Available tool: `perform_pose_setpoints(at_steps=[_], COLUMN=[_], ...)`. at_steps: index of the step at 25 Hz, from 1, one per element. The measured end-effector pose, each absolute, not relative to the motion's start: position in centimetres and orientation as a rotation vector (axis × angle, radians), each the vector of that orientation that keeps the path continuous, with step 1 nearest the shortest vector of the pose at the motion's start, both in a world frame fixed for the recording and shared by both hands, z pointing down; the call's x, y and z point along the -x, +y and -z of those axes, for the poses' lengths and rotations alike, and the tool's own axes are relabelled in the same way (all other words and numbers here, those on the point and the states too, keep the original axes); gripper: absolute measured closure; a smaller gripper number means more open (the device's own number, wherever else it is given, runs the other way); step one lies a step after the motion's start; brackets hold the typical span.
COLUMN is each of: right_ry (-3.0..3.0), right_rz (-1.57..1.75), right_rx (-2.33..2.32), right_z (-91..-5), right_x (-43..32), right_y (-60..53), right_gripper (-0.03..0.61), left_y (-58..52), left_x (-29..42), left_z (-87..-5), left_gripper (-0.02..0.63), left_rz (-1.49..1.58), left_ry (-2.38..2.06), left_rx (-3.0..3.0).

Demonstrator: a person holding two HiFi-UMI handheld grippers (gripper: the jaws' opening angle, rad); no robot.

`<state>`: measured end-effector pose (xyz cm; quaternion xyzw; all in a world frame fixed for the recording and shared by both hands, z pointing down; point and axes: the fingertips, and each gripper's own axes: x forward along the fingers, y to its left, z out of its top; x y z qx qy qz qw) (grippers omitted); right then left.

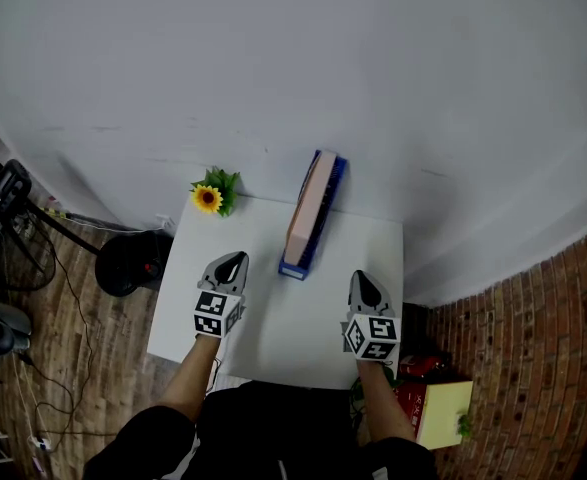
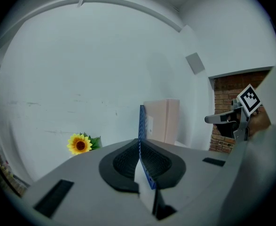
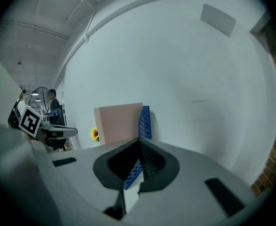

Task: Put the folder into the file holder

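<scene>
The pink folder (image 1: 306, 206) stood on edge inside the blue file holder (image 1: 330, 194), at the far side of the white tabletop (image 1: 283, 333), the holder's far end close against the pale wall (image 1: 273, 68). The holder ran lengthwise toward the person, its near end (image 1: 293, 268) reaching roughly mid-table. An artificial sunflower (image 1: 209, 198) sat at the far left corner, apart from the holder.

The left tongs (image 1: 232, 260) hovered over the tabletop's left half, just to the left of the holder's near end, clenched with nothing between the pads. The right tongs (image 1: 364, 279) hung over the right half, near the right edge, likewise clenched and empty. Both pointed toward the wall, one on each side of the holder, neither touching it.

Bare white surface lay open between the two tongs and along the near edge, with a further clear strip between the holder and the tabletop's right edge. Beyond the left edge, a black round base (image 1: 128, 263) stood on the wooden floor (image 1: 73, 328). Off the near right corner, a yellow box (image 1: 443, 413) rested on brick-patterned flooring (image 1: 513, 338).
</scene>
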<state>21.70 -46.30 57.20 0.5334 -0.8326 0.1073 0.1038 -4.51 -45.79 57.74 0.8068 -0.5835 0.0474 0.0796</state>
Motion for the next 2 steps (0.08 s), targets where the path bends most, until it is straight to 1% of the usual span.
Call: perform_pose_setpoints(at_steps=[2], right_ry=[-2.453], right_rz=[-0.323], right_rx=[-1.569], right_z=[-57.48], right_x=[-21.66], right_y=[-46.30], right_gripper=[0.572], left_y=[-45.81], left_x=[4.45], left_z=[-58.08], left_gripper=[0.583], left_rz=[-0.147], left_ry=[-1.742], left_rx=[-2.411])
